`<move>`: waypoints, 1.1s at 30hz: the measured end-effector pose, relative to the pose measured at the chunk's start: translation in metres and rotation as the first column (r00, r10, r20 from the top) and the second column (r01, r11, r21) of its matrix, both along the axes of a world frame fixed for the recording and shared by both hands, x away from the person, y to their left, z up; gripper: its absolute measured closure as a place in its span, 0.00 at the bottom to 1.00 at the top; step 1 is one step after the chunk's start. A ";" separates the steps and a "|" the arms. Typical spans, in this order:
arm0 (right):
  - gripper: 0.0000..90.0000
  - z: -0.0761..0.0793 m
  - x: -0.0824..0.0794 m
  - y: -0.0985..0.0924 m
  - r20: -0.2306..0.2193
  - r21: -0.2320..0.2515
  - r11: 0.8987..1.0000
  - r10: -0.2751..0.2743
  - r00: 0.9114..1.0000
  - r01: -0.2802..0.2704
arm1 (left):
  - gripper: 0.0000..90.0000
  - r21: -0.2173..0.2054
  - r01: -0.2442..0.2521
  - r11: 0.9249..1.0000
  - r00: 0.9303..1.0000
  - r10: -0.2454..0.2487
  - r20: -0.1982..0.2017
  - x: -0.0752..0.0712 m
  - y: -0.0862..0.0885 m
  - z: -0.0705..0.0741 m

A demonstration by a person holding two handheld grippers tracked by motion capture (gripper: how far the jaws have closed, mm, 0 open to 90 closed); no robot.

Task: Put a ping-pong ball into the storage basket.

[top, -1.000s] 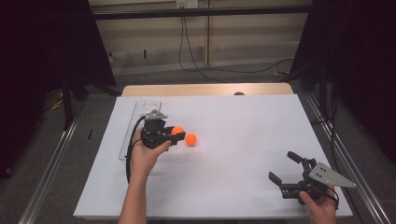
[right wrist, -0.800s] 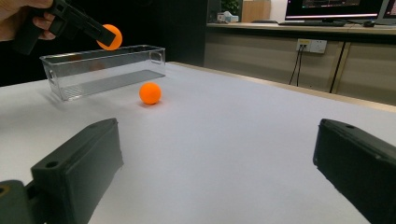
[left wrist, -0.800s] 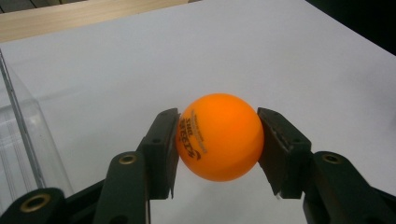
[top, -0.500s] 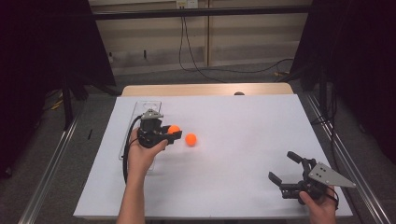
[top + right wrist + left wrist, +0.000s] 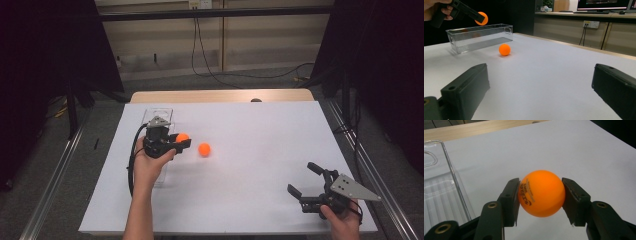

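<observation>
Pinching an orange ball (image 5: 541,193) between its jaws, the left gripper (image 5: 172,142) hovers above the table, just beside the clear box (image 5: 480,36), whose long axis runs away from the person. A second ball (image 5: 204,149) lies nearby; the right gripper (image 5: 310,182), spread wide, rests well apart.

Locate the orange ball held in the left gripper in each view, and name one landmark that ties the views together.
High view: held ball, left of centre, above the clear bin.
Left gripper view: centre, clamped between the black jaws.
Right gripper view: top left, raised over the bin.
Shared landmark: the clear bin beside the ball.
</observation>
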State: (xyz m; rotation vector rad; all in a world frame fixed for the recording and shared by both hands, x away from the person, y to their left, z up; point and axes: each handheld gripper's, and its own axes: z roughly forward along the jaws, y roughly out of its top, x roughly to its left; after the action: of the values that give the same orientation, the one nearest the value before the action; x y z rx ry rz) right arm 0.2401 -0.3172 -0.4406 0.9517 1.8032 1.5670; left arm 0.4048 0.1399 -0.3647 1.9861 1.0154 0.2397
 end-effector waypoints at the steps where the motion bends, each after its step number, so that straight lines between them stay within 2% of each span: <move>1: 0.01 0.000 0.000 0.000 0.000 0.000 1.000 0.000 1.000 0.000 | 0.57 -0.005 -0.006 1.000 1.000 0.006 0.001 0.000 0.000 0.000; 19: 0.01 0.000 0.000 0.000 0.000 0.001 1.000 0.000 1.000 0.000 | 0.57 0.022 -0.037 0.999 0.999 0.037 0.017 0.000 0.011 0.003; 23: 0.01 0.000 0.000 0.000 0.000 0.001 1.000 0.000 1.000 0.000 | 0.57 0.013 -0.048 0.999 0.999 0.047 0.017 -0.001 0.014 0.004; 32: 0.01 0.000 0.000 0.000 0.000 0.000 1.000 0.000 1.000 0.000 | 0.57 0.024 -0.064 0.998 0.998 0.063 0.025 -0.001 0.018 0.004; 33: 0.01 0.000 0.000 0.000 0.000 0.000 1.000 0.000 1.000 0.000 | 0.57 0.035 -0.057 0.998 0.998 0.056 0.029 -0.001 0.019 0.005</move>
State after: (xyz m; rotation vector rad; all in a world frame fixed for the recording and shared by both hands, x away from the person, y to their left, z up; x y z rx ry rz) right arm 0.2402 -0.3173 -0.4405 0.9517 1.8029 1.5672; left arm 0.4042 0.1588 -0.3599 1.9823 1.0571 0.3181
